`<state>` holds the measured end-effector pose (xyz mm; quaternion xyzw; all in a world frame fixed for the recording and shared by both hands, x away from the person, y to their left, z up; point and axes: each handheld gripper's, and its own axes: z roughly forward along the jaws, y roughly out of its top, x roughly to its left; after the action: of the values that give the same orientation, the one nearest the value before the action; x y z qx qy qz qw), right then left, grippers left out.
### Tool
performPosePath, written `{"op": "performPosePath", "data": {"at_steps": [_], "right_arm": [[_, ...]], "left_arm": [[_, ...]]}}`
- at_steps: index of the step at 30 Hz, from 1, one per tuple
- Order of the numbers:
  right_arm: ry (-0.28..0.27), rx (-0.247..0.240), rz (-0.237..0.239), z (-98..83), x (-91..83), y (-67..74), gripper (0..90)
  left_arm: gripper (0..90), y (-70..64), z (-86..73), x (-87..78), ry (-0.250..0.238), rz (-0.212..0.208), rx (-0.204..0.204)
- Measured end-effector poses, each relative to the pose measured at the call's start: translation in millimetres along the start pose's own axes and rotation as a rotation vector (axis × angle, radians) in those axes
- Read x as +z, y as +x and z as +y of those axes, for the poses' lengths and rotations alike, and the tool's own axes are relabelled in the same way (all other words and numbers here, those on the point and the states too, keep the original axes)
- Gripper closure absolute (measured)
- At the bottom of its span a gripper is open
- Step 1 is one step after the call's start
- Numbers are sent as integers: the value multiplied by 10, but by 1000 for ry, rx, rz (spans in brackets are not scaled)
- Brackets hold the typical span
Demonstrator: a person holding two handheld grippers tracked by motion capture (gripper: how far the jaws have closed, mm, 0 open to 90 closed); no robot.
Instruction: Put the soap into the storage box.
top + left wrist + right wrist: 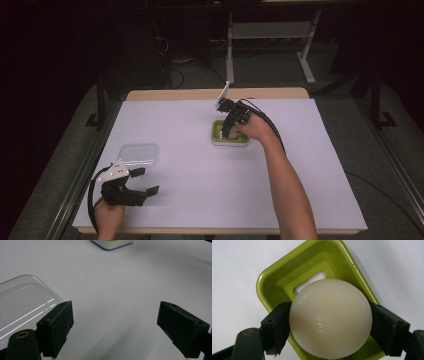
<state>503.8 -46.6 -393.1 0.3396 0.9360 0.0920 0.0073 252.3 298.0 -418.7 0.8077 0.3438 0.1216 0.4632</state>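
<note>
Gripping a smooth cream-white ball (330, 318) between both pads, right gripper (329, 325) holds it directly over green rectangular plastic tray (274, 277). Left gripper (116, 325) gapes wide, clear plastic lid (22, 300) just beside one jaw.

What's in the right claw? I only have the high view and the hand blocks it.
Observer: A cream-white ball, clamped between both pads of the right claw.
Operator: Where is it relative to the green dish?
Observer: Right above the green dish; the dish floor has a white rectangular slot peeking out past the ball.
Operator: And the left claw?
Observer: The left claw is open with only bare table between the pads; the clear plastic lid lies just beside one pad.
</note>
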Motion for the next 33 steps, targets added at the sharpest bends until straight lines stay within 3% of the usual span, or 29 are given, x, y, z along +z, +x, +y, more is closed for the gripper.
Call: {"op": "performPosePath", "data": {"at_steps": [18,26,33], "right_arm": [[0,9,12,-6,-10,-9,221],[-60,17,8,-44,-167,-33,333],[-44,25,18,-68,-168,-35,313]], "left_arm": [[131,-3,3,1,1,-1,4],[131,-10,7,5,4,-2,5],[131,-9,6,5,1,-2,4]]}}
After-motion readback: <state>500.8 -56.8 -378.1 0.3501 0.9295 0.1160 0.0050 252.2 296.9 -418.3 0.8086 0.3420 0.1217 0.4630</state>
